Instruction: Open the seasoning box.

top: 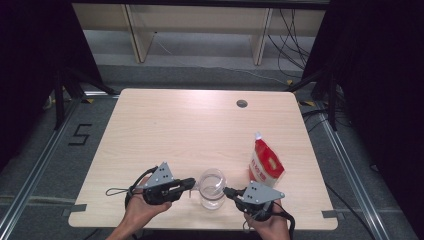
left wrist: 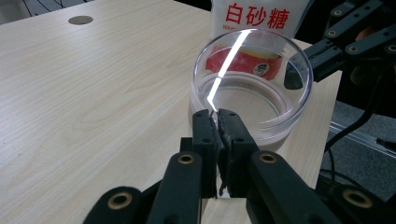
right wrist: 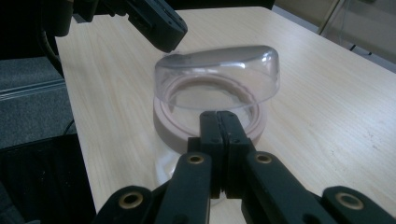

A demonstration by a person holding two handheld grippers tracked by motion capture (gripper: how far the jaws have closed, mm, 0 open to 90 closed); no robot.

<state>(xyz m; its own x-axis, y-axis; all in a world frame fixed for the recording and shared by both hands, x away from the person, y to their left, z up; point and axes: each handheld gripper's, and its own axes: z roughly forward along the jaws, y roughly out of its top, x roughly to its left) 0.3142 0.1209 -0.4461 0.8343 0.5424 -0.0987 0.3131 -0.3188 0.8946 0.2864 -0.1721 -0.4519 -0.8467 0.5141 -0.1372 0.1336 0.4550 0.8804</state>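
Observation:
A clear jar (top: 212, 192) stands near the table's front edge, with a pink ring (right wrist: 163, 126) around its mouth. A clear lid (right wrist: 219, 70) sits tilted just above the ring. My right gripper (right wrist: 218, 114) is shut, its tips pinching the lid's near lower rim; in the high view it (top: 226, 190) meets the jar's right side. My left gripper (left wrist: 215, 114) is shut too, its tips against the lid's wall on the opposite side (top: 193, 184); I cannot tell whether it pinches anything. A red and white sugar pouch (top: 265, 164) stands just behind the jar, to the right.
A round cable hole (top: 242, 103) lies near the table's far edge. The table's front edge (top: 200, 226) runs close under both hands. A pale shelf frame (top: 200, 30) stands on the floor beyond the table.

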